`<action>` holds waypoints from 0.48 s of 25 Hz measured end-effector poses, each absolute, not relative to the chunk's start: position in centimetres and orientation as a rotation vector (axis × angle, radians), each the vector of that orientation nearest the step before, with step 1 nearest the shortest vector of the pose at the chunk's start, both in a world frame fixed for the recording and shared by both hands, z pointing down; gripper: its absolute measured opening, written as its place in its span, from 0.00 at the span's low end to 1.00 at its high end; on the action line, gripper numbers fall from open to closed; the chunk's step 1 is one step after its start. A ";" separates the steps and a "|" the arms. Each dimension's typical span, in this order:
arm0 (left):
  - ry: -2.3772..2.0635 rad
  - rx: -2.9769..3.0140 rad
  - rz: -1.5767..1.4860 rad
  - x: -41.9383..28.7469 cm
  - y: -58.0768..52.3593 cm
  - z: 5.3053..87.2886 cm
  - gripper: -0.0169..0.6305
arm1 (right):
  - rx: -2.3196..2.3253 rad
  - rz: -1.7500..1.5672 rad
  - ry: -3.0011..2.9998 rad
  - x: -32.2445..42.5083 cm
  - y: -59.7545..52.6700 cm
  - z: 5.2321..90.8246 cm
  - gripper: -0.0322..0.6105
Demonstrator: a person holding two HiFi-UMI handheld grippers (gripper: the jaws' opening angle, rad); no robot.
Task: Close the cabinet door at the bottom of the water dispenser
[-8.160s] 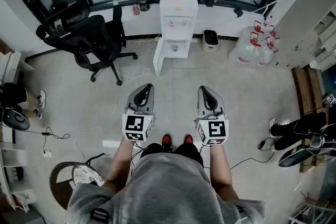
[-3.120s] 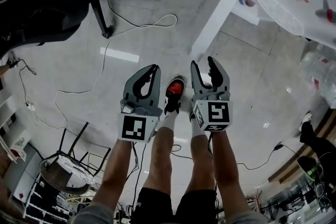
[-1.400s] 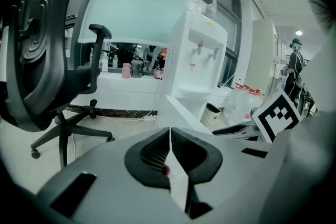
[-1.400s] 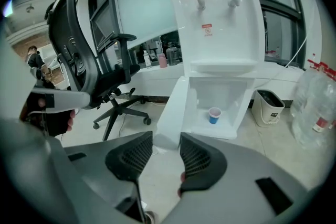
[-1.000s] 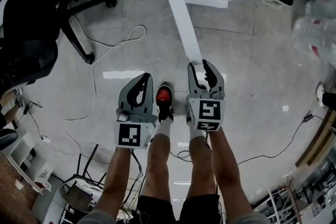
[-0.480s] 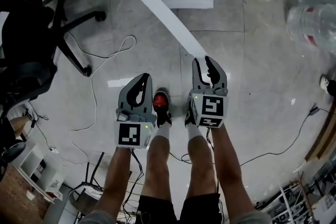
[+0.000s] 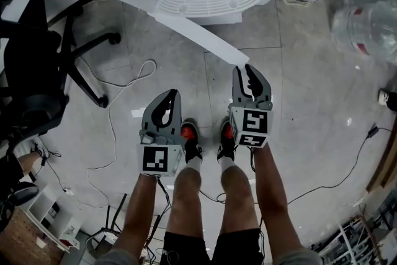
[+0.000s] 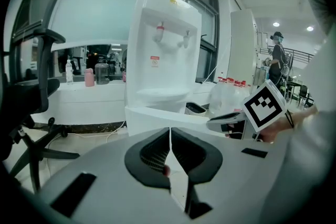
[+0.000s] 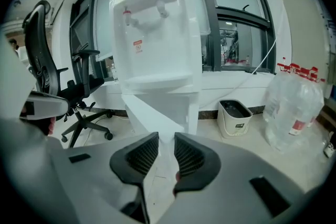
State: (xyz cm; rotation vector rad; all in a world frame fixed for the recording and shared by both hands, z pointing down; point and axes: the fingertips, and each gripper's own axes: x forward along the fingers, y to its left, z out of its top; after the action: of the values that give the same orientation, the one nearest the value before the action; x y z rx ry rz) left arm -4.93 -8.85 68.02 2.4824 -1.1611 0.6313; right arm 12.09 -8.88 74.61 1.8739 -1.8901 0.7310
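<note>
The cabinet door edge stands just ahead of the right gripper's closing jaws, not between them. The left gripper's jaws are together.

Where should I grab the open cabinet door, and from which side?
Grip the cabinet door by its free vertical edge, probably coming straight on from the front with the right claw. The panel is thin and swung out edge-on toward that claw; its closing jaws line up with the edge but do not visibly press it yet.
</note>
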 end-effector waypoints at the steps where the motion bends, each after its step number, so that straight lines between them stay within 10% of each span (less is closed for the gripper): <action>1: -1.158 2.488 0.631 -4.6 -9.2 68.0 0.07 | 1.876 0.725 -1.892 12.4 -9.1 74.6 0.21; 12: -1.132 2.553 0.617 -2.6 -11.5 68.7 0.07 | 1.909 0.649 -1.900 15.6 -12.2 74.5 0.20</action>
State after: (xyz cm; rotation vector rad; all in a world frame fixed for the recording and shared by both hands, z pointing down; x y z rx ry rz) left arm -2.57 -11.49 68.73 2.5533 -1.1319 0.6166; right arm 15.58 -12.19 74.53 1.9086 -1.8998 0.6493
